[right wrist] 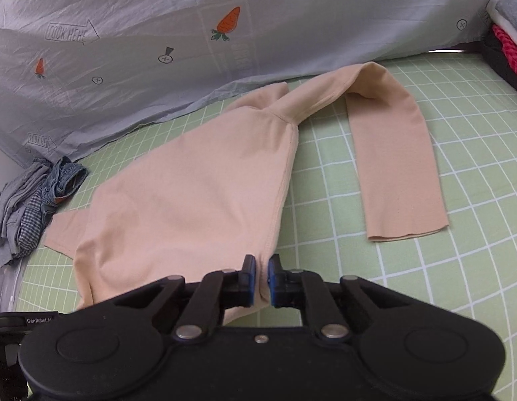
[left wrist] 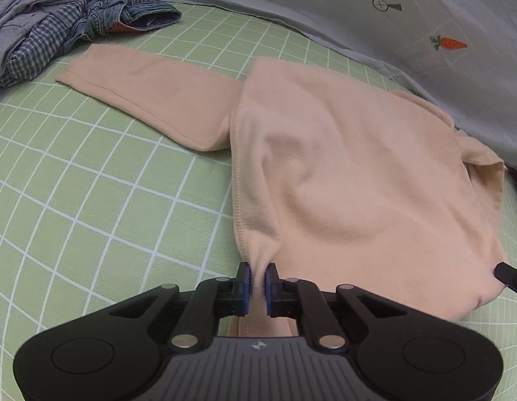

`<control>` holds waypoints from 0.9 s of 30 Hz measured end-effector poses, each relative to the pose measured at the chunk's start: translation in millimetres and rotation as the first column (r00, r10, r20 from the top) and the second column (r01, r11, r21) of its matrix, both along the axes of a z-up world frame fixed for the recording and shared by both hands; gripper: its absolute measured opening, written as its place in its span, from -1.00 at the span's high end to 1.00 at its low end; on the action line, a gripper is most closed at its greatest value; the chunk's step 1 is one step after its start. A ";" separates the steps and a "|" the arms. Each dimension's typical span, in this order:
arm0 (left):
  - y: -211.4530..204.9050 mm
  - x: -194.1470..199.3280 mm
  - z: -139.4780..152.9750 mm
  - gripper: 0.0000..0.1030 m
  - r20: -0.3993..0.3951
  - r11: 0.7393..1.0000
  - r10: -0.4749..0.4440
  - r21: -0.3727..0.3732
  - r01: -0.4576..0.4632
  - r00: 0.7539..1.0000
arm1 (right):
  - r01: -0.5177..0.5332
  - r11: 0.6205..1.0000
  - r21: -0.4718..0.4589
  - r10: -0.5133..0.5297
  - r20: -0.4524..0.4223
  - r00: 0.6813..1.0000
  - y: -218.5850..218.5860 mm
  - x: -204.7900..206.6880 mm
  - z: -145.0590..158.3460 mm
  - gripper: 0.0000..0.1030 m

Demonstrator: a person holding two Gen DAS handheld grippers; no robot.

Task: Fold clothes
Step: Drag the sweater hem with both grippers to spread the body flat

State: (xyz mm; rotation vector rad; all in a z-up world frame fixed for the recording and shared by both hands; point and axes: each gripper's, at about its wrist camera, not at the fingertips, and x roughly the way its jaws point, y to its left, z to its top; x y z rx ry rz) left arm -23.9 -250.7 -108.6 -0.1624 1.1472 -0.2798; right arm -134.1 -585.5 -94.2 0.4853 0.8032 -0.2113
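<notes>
Peach knit top [left wrist: 342, 167], hem bunched in tongs [left wrist: 257, 275]

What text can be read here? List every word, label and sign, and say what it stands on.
"LOOK HERE" in an arrow: grey sheet.
"LOOK HERE", second arrow, smaller and barely legible: same sheet.
"GenRobot.AI", partly cut off: left hand-held gripper.
Faint vertical lettering under the large carrot print: too blurred to read.
Small logo on the left hand-held gripper's body: no letters.
</notes>
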 end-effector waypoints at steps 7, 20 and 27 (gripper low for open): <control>54.6 -39.8 42.3 0.81 0.009 0.982 0.080 -0.171 -0.077 0.997 | 0.053 0.994 0.097 -0.061 0.085 0.995 6.3 -47.9 52.0 0.87; 71.8 -67.2 -2.4 0.11 -0.128 0.998 0.064 0.032 -0.060 0.990 | 0.109 0.994 0.001 -0.108 -0.140 0.984 31.3 -74.4 -19.4 -0.26; 60.0 -62.9 -16.6 0.11 -0.105 0.990 -0.054 0.125 0.067 0.993 | 0.090 0.993 -0.072 -0.106 -0.258 0.960 46.5 -85.4 -58.3 -0.28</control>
